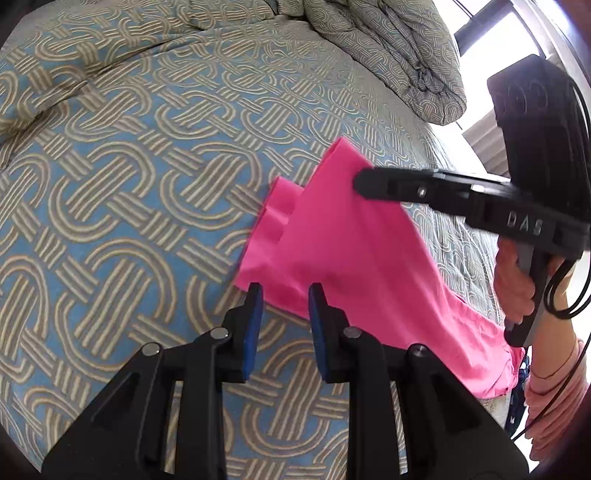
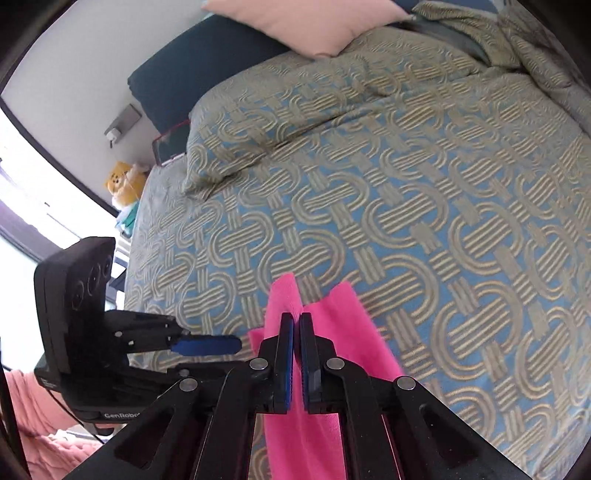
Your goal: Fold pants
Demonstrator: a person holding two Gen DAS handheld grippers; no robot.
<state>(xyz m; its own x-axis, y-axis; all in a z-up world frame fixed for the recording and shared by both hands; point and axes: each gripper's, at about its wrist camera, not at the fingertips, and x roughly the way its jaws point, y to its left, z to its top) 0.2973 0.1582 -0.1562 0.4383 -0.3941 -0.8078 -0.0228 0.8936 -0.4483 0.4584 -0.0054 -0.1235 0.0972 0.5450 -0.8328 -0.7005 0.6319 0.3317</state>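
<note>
While I read the left wrist view first, the left gripper [image 1: 284, 295] shows its blue pads [image 1: 255, 332] standing apart, nothing pinched between them; the near edge of the pink pants [image 1: 354, 251] lies just beyond the tips, over the patterned bedspread [image 1: 129, 184]. My right gripper [image 1: 360, 181] comes in from the right side of this view, its tip against the upper part of the pants. I note a hand [image 1: 517, 280] on its grip and a pink sleeve [image 1: 554, 387] below. Pants run diagonally from mid-bed toward the lower right edge of the bed. A bunched duvet [image 1: 388, 48] sits at the top.

Right wrist view: right gripper [image 2: 296, 321] has its jaws drawn almost together, only a thin slit between the pads. Pink fabric rises at the tips and passes beneath the fingers; I read this as a pinch on the pants [image 2: 332, 332], the cloth lifted into two peaks. Left gripper [image 2: 236, 345] enters from the left, one blue pad visible, close to the fabric edge; contact I cannot confirm here. Background: pink pillow [image 2: 310, 22], plush toy [image 2: 123, 184] beside the bed.
</note>
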